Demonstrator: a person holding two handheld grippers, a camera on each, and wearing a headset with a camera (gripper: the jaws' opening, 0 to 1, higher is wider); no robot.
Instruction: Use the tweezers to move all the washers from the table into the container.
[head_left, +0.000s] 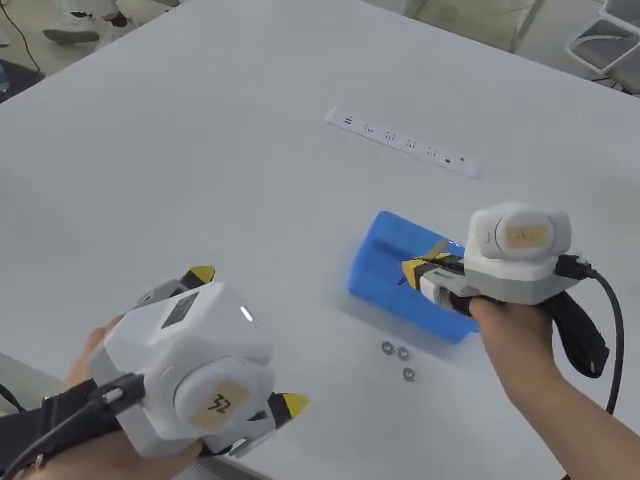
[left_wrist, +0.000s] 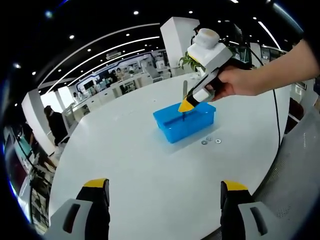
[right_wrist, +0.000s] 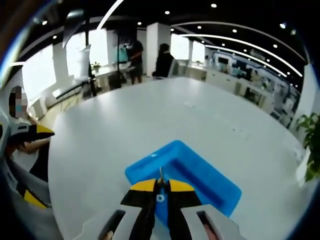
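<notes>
You're working at a broad white table (head_left: 200, 150) with a white power strip (head_left: 403, 142) lying on it. Around you is a big open hall. Its dark ceiling is dotted with round spotlights (left_wrist: 136, 12) and long light strips (right_wrist: 250, 46). A square white pillar (left_wrist: 176, 37) stands with a leafy plant (left_wrist: 189, 61) beside it, and there are bright windows (right_wrist: 42, 70), white counters (left_wrist: 120, 86) and people (right_wrist: 163, 59) standing beyond the table.

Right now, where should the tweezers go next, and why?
Probably carry the right gripper, shut on the tweezers, from above the blue container down to the three washers: they lie on the table beside it.
</notes>
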